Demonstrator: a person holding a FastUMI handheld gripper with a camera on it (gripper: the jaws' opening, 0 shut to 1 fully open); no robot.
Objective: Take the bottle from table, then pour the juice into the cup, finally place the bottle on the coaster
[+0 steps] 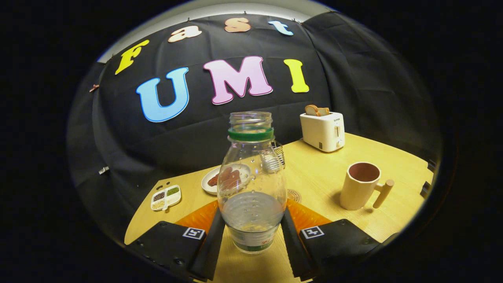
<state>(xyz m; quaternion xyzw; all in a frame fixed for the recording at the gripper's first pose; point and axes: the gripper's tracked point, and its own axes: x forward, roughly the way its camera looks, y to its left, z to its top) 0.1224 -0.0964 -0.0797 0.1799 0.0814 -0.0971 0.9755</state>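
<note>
Gripper view: gripper (251, 230) fingers close against both sides of the bottle (251, 184), low on its body; bottle upright, uncapped, approx. one-third full of clear liquid, base at or just above the table (326, 173). Cup (359, 186) stands ahead to the right, handle pointing right, apart from bottle. Coaster (293, 195) lies just behind bottle; toaster (323, 129) w/ bread further back.
</note>
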